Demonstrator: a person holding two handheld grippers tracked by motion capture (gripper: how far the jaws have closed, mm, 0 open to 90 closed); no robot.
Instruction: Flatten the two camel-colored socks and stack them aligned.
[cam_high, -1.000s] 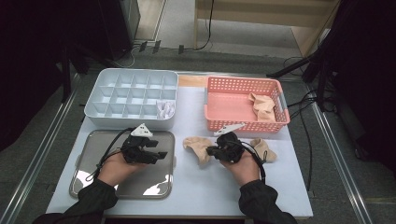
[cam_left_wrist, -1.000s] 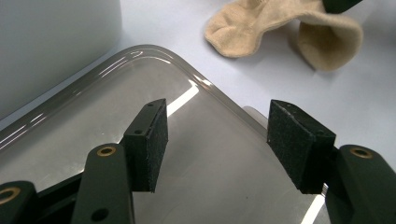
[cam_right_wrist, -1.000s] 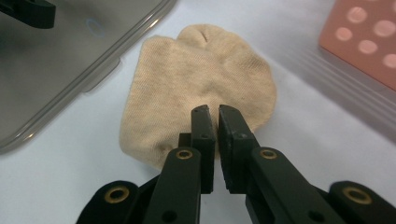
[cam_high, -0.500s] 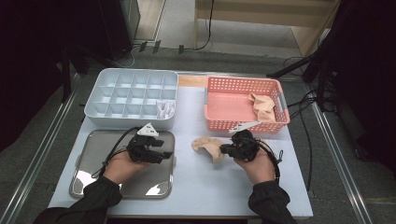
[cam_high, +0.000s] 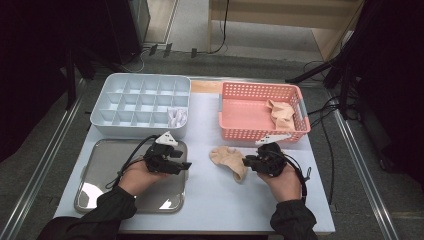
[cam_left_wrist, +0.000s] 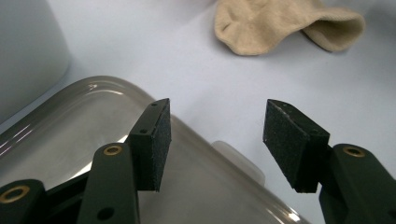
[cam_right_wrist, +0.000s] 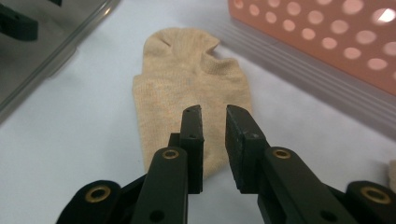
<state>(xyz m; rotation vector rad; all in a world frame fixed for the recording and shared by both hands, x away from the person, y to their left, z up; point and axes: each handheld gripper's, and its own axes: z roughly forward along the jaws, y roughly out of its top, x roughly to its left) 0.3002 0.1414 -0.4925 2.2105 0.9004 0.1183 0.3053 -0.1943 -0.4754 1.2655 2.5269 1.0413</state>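
Beige socks: two; one (cam_high: 228, 160) on the table, one (cam_high: 281, 114) in the pink basket (cam_high: 250, 132).
Left gripper (cam_left_wrist: 217, 133): jaws spread, over steel tray (cam_left_wrist: 56, 140) edge.
Right gripper (cam_right_wrist: 214, 120): jaws narrowly apart above the table sock; its view shows the gap.

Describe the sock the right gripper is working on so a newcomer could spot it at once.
Find the pink basket on the table's right half. Just in front of it, a beige sock lies flat on the white table, at the right gripper. The other beige sock sits inside the basket.

Lab: rail-framed table (cam_high: 210, 200), floor cables (cam_high: 325, 107)
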